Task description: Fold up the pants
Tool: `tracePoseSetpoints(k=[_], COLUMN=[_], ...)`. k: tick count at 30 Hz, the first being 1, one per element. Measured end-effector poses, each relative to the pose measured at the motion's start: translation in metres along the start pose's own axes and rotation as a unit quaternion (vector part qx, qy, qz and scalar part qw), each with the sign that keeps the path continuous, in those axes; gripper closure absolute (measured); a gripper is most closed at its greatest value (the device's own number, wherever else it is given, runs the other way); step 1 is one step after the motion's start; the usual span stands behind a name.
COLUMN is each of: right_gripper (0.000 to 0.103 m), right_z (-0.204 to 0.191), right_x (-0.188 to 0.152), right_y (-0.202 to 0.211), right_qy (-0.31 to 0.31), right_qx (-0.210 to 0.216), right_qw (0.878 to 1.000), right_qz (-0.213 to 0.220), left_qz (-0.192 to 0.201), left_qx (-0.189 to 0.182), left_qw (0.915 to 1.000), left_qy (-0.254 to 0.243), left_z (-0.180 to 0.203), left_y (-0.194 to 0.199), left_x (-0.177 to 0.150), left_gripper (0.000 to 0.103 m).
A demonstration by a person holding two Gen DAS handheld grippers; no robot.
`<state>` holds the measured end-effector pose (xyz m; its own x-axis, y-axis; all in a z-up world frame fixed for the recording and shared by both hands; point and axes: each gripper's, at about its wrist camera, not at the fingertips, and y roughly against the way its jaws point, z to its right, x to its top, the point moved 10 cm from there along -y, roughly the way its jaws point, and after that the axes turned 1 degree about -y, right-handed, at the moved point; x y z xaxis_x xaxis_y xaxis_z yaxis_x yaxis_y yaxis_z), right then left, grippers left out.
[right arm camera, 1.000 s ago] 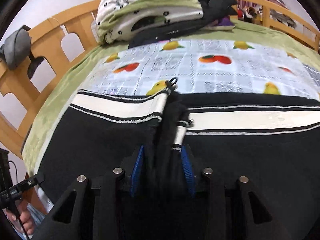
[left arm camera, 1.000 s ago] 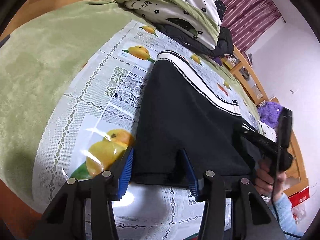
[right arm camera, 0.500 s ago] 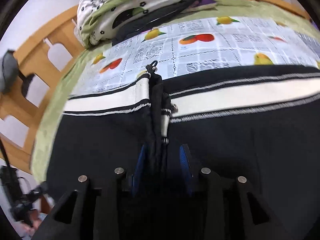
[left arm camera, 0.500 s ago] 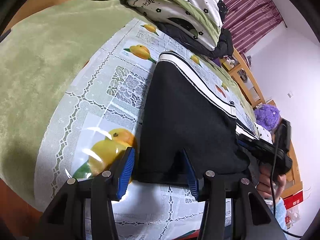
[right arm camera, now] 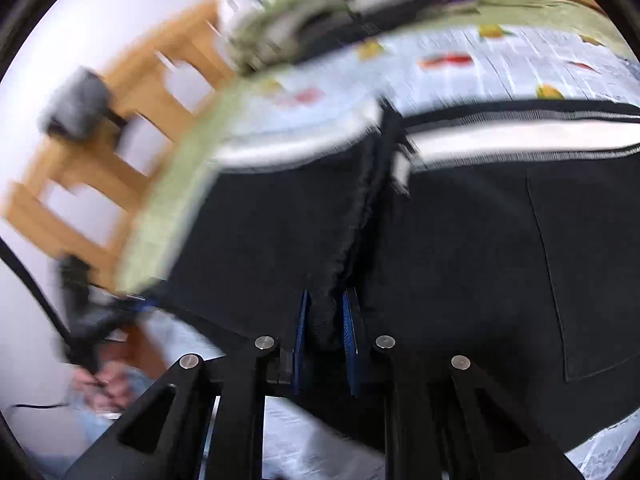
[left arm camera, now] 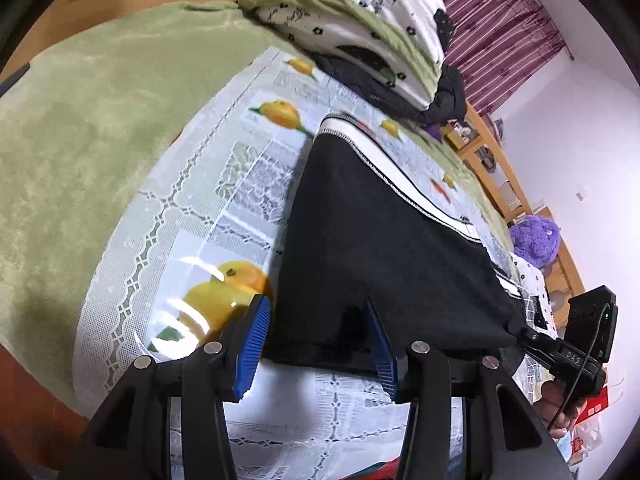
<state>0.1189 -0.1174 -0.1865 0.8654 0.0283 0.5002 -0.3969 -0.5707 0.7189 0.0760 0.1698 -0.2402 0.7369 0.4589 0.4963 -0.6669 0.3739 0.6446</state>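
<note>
The black fabric pants with a white-and-black striped waistband [left arm camera: 384,240] lie spread over a glossy fruit-printed lace-pattern tablecloth [left arm camera: 224,208] that covers a green plush blanket [left arm camera: 80,120], filling the centre and right of the left wrist view. The left gripper [left arm camera: 320,340] sits at lower centre with its blue-padded fingers [left arm camera: 252,344] moderately apart, the dark hem between them; I cannot tell whether the pads press it. In the blurred right wrist view, the right gripper [right arm camera: 326,340] at lower centre has just been closing, its blue pads [right arm camera: 300,336] now narrow and pinching a bunched ridge of the pants. A folded floral quilt [left arm camera: 360,20] lies at upper centre.
</note>
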Motion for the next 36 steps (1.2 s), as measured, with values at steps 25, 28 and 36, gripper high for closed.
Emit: tracePoseSetpoints(k=[25,28,36], right_gripper=[0.064,0.063,0.063], right_z=[0.102,0.123,0.199], right_x=[0.03,0.039,0.008], right_y=[0.109,0.134,0.165], right_qy=[0.032,0.04,-0.055], right_qx=[-0.256,-0.282,-0.244], right_qw=[0.962,0.952,0.962], right_qz=[0.095,0.117,0.112], left_qz=[0.032,0.063,0.033], left_qx=[0.138,0.112,-0.003], left_qw=[0.9851,0.9802,0.9571], left_qy=[-0.098,-0.15,-0.288], left_z=[0.056,0.11,0.286], left_y=[-0.008,0.007,-0.023], left_x=[0.019,0.03,-0.011], left_gripper=[0.087,0.088,0.09])
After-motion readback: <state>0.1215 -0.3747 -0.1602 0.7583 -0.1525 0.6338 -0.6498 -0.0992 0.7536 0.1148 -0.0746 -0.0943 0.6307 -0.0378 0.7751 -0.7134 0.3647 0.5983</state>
